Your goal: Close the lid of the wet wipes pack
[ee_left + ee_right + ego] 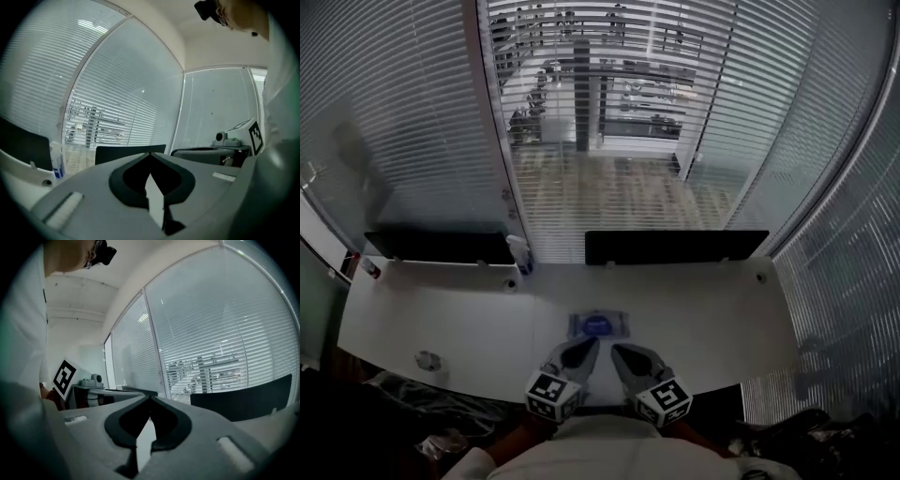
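The wet wipes pack [600,325] lies flat on the white table [712,319], pale blue with a darker blue patch in its middle. It is too small to tell how its lid stands. My left gripper [589,343] and right gripper [619,349] hover side by side just in front of the pack, near the table's front edge, their tips pointing toward it and apart from it. In the left gripper view the left gripper [150,153] is shut with nothing held. The right gripper [150,397] is shut and empty too. Neither gripper view shows the pack.
Two black panels [441,247] [675,247] stand along the table's far edge, with a spray bottle [519,253] between them. A small round object [428,360] sits at the front left. Glass walls with blinds [609,112] surround the table.
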Demonstrator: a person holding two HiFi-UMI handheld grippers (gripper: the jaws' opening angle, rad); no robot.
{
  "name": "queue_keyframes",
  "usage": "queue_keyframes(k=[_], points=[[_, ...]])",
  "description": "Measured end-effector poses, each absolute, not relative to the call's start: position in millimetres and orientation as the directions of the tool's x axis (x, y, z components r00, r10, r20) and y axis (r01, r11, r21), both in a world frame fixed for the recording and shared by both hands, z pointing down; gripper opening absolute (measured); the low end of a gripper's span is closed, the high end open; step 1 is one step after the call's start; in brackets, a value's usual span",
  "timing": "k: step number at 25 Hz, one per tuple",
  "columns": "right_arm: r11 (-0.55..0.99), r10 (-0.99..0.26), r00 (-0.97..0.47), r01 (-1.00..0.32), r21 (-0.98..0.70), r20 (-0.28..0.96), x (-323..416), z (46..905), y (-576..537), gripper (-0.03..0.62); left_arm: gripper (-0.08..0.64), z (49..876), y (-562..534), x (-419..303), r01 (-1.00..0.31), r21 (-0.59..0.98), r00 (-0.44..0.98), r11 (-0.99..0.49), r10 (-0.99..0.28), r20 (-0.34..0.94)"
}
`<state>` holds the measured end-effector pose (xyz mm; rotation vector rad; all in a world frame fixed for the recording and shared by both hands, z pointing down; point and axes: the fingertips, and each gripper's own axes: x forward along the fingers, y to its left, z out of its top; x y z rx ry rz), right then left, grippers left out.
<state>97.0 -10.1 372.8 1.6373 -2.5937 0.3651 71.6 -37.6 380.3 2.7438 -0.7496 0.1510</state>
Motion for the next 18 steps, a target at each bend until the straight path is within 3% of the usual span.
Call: queue_keyframes(k=[18], points=[[0.381, -0.909, -0.402, -0.909, -0.165, 0.114, 116.9, 363.3, -5.9, 0.000, 0.003, 369.3, -27.3, 86.1, -0.489, 0.261, 0.872, -0.832, -0.465, 0.153]])
